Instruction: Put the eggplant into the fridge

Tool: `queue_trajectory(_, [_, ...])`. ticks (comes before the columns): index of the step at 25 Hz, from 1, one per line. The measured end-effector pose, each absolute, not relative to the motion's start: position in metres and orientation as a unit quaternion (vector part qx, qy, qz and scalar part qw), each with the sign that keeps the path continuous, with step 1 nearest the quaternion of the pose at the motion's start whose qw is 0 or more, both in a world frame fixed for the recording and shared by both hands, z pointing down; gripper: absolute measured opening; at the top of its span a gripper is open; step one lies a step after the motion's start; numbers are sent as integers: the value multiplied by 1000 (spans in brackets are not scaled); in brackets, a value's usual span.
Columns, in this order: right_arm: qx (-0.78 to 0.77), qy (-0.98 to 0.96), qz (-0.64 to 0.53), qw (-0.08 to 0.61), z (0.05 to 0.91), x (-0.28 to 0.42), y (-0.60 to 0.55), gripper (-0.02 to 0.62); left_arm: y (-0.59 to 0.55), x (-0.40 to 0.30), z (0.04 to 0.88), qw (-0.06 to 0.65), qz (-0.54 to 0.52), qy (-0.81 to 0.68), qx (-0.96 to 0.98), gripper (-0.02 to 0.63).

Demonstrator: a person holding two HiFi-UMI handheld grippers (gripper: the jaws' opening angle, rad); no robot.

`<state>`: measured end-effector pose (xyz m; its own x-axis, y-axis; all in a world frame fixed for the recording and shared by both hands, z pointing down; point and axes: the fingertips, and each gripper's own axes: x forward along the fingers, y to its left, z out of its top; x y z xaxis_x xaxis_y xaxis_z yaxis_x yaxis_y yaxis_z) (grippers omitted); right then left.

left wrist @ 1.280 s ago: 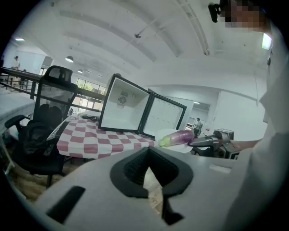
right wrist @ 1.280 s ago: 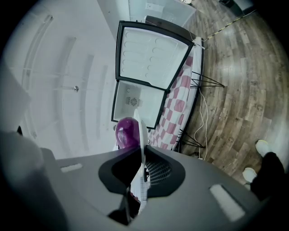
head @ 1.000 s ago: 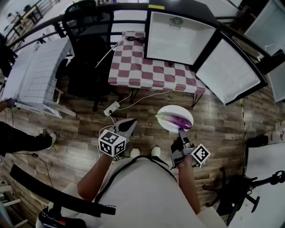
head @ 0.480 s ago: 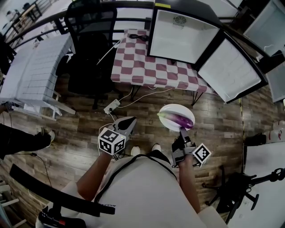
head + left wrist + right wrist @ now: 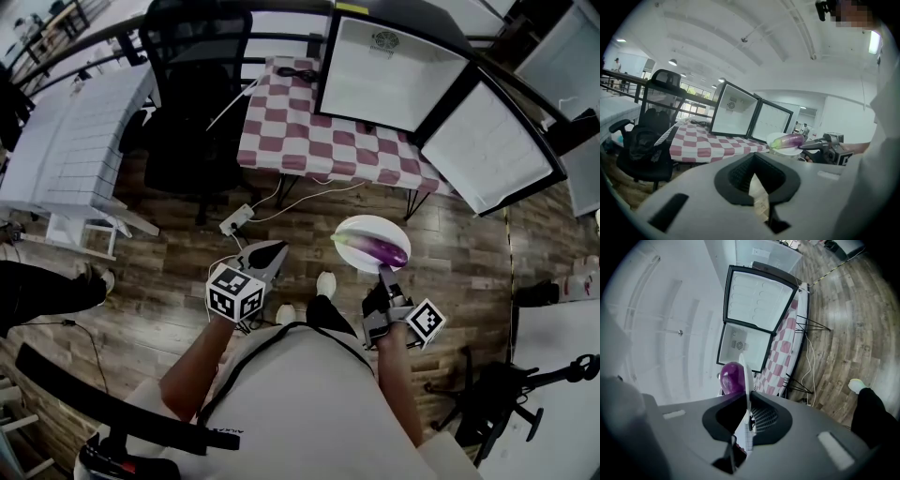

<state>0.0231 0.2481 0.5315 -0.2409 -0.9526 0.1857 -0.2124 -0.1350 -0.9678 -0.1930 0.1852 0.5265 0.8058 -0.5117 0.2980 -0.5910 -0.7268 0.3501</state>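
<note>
A purple eggplant lies on a white plate, held out above the wooden floor. My right gripper is shut on the plate's near rim; in the right gripper view that rim stands edge-on between the jaws, with the eggplant beside it. My left gripper hangs to the left with its jaws together and nothing in them. The small fridge stands on a red-checked table ahead, its door swung wide open. The left gripper view also shows the eggplant and the fridge.
A black office chair stands left of the table, and a white slatted bench further left. A power strip and cables lie on the floor before the table. A black stand sits at the lower right.
The table and fridge have drawn slightly nearer as the person steps forward, one foot now ahead. Plate and eggplant travel along in the right gripper; both grips unchanged.
</note>
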Motion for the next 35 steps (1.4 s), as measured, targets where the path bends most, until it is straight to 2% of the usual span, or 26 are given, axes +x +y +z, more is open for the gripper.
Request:
queue_trajectory(13, [-513,568,-551,333,538,34,221,35,162,-184,530,216,95,-304,923,5])
queue_trajectory(35, [-482,599,-562,304,530,81,83,34,44,-117,530,224,114,-313,916,5])
